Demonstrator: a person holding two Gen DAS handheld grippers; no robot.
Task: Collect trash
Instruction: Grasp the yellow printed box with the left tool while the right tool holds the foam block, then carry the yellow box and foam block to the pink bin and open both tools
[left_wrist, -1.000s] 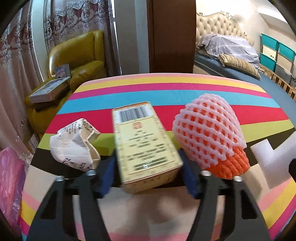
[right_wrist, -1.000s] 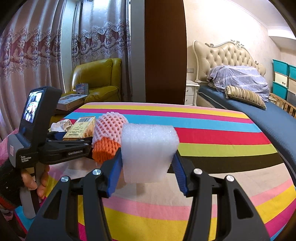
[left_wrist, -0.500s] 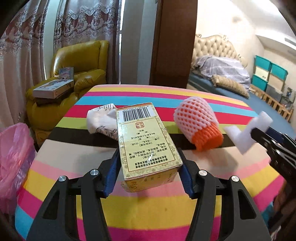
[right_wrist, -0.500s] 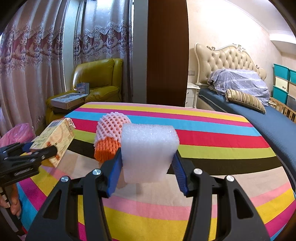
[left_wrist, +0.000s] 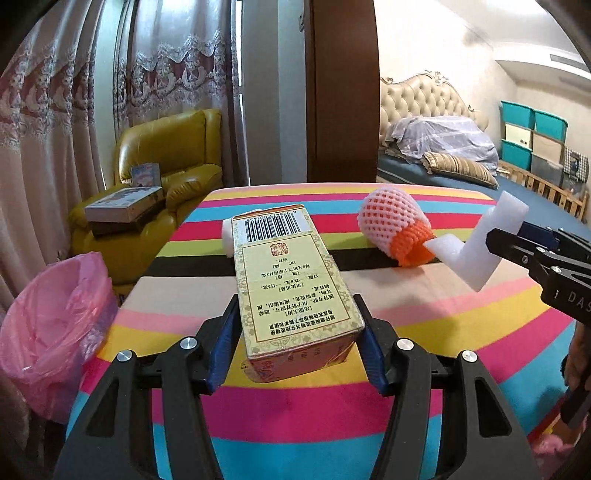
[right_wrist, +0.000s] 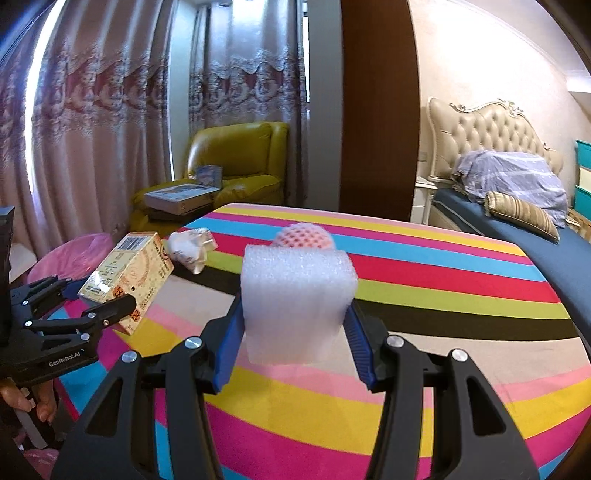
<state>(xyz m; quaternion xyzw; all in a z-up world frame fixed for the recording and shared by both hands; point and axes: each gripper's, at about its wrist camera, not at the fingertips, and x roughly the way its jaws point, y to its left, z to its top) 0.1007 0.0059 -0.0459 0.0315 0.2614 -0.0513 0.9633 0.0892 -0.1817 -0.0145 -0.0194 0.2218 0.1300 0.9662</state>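
My left gripper (left_wrist: 295, 332) is shut on a yellow cardboard box (left_wrist: 291, 273) with a barcode, held above the striped table's near left part. The same box (right_wrist: 127, 275) shows at the left of the right wrist view. My right gripper (right_wrist: 295, 317) is shut on a white foam block (right_wrist: 297, 302), which appears L-shaped (left_wrist: 476, 251) in the left wrist view. A pink and orange foam fruit net (left_wrist: 397, 230) lies on the table, and a crumpled white paper (right_wrist: 192, 249) lies left of it. A pink trash bag (left_wrist: 51, 325) stands open beside the table's left edge.
The table wears a striped cloth (left_wrist: 369, 406). A yellow armchair (left_wrist: 162, 166) with flat boxes (left_wrist: 123, 203) on it stands behind the bag. A bed (right_wrist: 517, 206) lies to the right, with teal storage bins (left_wrist: 532, 136) behind it. A person's hand (right_wrist: 26, 398) holds the left gripper's handle.
My left gripper has pulled back and to the left with the box, bringing the pink bag into view. The right gripper has shifted slightly with the foam block; the net and paper stay put.
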